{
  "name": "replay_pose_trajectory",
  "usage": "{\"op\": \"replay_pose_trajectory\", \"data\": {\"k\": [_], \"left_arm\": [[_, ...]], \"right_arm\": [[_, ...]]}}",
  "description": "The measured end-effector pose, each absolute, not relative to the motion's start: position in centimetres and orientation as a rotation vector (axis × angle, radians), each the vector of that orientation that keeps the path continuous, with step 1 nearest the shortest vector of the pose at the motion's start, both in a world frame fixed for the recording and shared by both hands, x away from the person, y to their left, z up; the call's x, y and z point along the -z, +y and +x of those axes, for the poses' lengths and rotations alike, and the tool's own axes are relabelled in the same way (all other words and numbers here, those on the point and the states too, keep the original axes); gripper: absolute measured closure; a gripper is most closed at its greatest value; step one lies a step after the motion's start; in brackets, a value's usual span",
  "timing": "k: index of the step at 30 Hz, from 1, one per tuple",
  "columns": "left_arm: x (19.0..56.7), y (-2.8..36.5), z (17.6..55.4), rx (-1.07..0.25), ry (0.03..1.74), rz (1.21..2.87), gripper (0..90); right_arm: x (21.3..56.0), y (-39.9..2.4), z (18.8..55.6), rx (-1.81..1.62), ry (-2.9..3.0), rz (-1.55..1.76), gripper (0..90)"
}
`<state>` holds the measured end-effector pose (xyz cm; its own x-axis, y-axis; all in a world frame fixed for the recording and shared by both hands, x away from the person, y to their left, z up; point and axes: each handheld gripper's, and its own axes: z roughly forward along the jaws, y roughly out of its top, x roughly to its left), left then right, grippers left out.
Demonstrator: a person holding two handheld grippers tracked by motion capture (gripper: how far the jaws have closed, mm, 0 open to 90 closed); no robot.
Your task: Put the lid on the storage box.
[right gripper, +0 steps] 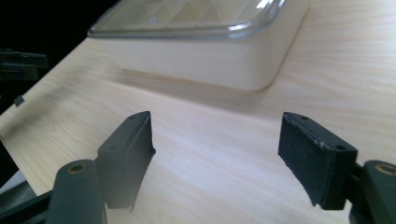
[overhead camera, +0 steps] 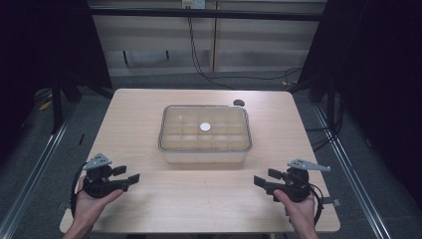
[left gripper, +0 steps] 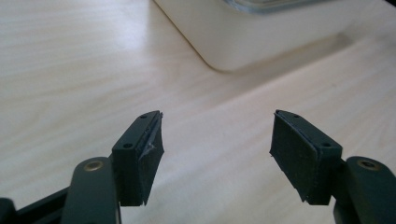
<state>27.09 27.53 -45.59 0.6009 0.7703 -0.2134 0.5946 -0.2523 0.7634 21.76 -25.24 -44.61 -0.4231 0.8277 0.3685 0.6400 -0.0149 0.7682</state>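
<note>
We see the lidded container (overhead camera: 204,134) mid-table (overhead camera: 149,209), a white disc (overhead camera: 205,127) on its lid. Left gripper (overhead camera: 130,179) and right gripper (overhead camera: 259,182) sit near its front corners, well apart from it, jaws wide open, holding nothing.

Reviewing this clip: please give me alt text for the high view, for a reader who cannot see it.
A lidded white box with a clear lid sits mid-table on a light wooden table. A person's hands hold the left gripper and right gripper near the front edge, both open, empty, apart from the box.
</note>
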Motion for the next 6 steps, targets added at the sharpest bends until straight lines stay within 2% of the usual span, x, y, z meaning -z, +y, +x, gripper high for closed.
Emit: {"op": "replay_pose_trajectory", "data": {"k": [6], "left_arm": [[46.4, 28.0, 25.4, -0.223, 1.058, 1.992, 33.9]], "right_arm": [[45.4, -26.0, 20.8, -1.376, 2.061, 1.573, 24.2]]}}
